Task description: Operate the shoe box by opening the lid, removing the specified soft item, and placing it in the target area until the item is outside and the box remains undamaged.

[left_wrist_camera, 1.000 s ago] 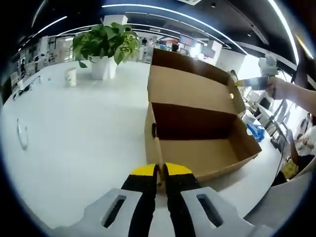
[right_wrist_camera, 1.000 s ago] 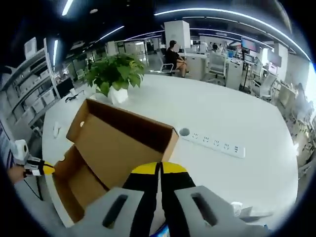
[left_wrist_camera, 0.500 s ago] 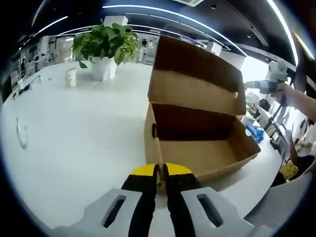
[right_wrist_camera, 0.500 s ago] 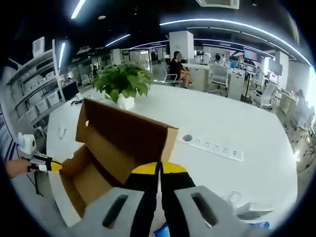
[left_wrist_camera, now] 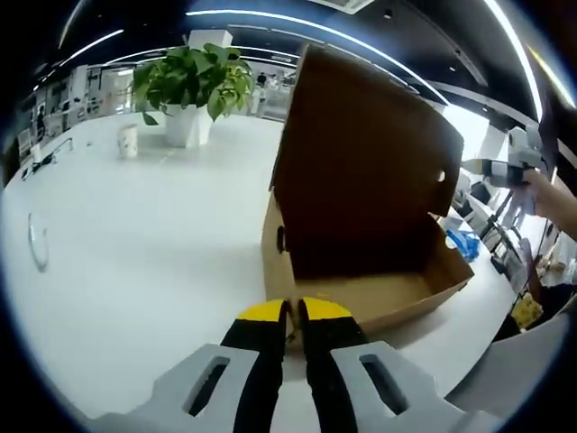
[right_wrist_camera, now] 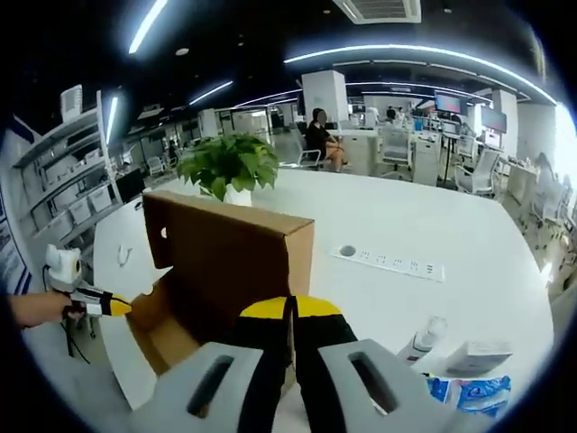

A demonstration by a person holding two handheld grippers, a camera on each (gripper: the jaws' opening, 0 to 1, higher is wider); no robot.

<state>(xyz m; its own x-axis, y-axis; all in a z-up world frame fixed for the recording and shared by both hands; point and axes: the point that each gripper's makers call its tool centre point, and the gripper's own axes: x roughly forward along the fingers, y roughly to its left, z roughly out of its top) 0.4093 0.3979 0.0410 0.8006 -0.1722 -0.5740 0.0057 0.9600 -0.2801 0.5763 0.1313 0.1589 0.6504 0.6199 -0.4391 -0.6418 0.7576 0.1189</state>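
left gripper [left_wrist_camera: 290, 317] pinches box [left_wrist_camera: 365, 298] rim at 6 | right gripper [right_wrist_camera: 290, 311] pressed together, lid [right_wrist_camera: 230, 257] at 11, nearer | box probably empty; blue pack [right_wrist_camera: 469, 394] at 4

The left claw [left_wrist_camera: 294, 316] has its yellow-tipped jaws closed together at the near corner of the cardboard shoe box [left_wrist_camera: 361, 302], which sits on the white bench [left_wrist_camera: 135, 234]. The lid [left_wrist_camera: 361, 162] stands tilted up. A potted plant [left_wrist_camera: 191, 86] and a cup [left_wrist_camera: 129, 140] stand far back. The other claw [left_wrist_camera: 491, 167] shows at right, beside the lid's edge.
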